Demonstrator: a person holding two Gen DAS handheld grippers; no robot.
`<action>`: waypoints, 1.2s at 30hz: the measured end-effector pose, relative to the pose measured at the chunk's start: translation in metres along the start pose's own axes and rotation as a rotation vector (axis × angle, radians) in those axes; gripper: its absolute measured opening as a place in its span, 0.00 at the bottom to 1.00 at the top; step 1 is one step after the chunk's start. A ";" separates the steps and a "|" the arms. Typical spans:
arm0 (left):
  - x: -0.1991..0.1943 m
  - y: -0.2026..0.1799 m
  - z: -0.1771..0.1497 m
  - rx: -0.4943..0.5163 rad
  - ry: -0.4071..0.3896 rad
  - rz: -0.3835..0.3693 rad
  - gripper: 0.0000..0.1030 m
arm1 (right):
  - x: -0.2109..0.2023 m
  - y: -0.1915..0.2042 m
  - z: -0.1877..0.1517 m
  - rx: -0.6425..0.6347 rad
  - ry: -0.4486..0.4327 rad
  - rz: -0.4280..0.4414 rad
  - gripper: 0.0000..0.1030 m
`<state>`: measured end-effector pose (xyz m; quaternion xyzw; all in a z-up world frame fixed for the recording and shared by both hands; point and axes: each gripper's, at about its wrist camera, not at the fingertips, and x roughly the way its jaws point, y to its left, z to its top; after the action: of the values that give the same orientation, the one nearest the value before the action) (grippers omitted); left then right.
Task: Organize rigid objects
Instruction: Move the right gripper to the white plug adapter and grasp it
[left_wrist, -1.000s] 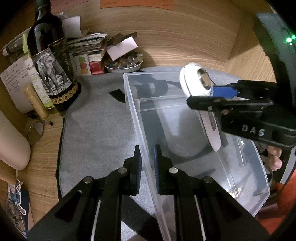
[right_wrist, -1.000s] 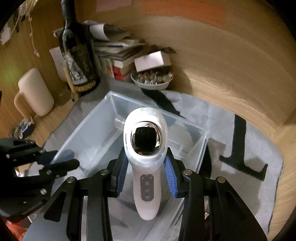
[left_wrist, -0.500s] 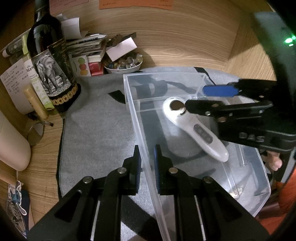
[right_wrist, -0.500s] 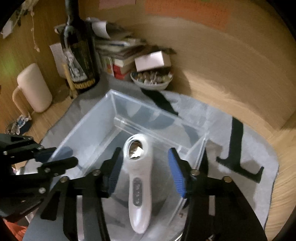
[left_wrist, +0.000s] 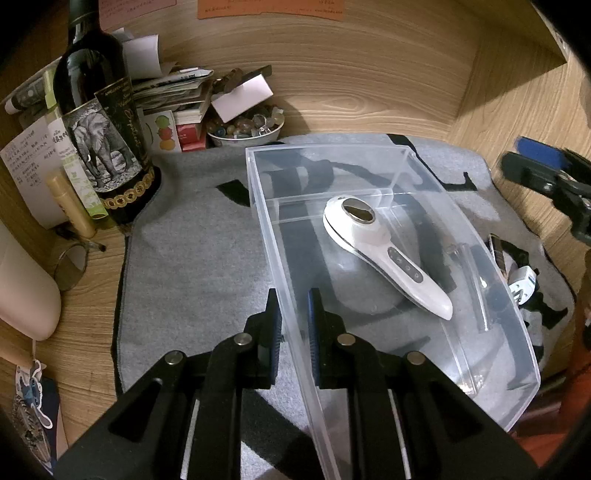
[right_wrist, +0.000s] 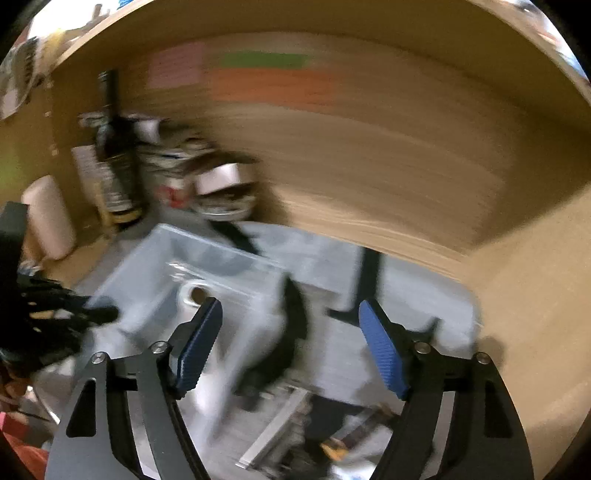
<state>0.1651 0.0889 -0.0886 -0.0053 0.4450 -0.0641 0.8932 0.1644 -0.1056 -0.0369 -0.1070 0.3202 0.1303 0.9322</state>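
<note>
Right gripper (right_wrist: 290, 347) has let go; its jaws are opening with nothing between them. Left gripper (left_wrist: 293, 325) is kept clamped on the bin (left_wrist: 258, 206) wall. White device (left_wrist: 384, 251) now lies inside the bin, so one item is stowed.

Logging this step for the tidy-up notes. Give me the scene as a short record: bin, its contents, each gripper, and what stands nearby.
bin: clear plastic bin on grey mat
contents: white handheld device lying flat inside, head toward far wall
left gripper: left gripper shut on the bin's near wall
right gripper: right gripper jaws opening, nothing between them, off to the bin's side
nearby: wine bottle, bowl of stones, stacked papers
</note>
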 end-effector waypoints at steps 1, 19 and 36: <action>0.000 0.000 0.000 -0.001 0.000 -0.002 0.12 | -0.002 -0.008 -0.004 0.018 0.003 -0.029 0.73; 0.003 -0.001 -0.002 -0.001 0.010 0.000 0.12 | 0.018 -0.063 -0.116 0.294 0.218 -0.106 0.77; 0.005 -0.001 -0.003 0.001 0.011 0.000 0.12 | 0.014 -0.057 -0.112 0.289 0.208 -0.038 0.25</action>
<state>0.1656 0.0874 -0.0940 -0.0045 0.4499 -0.0644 0.8907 0.1287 -0.1883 -0.1256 0.0093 0.4281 0.0536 0.9021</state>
